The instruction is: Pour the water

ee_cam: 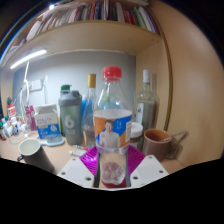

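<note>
A clear drinking glass [112, 166] stands upright between my gripper's [112, 170] magenta pads [90, 160], which press on both of its sides. I cannot tell whether there is water in it. Just beyond the glass, a clear plastic water bottle [112, 108] with a red cap and a blue label stands on the wooden table [60, 152]. Its lower part is hidden behind the glass.
Left of the water bottle stand an orange-capped bottle [90, 100], a grey-green flask [70, 116], a small carton [47, 122] and a white cup [32, 151]. A tall clear bottle [147, 100] and a brown mug [157, 142] are to the right. A bookshelf [100, 18] hangs overhead.
</note>
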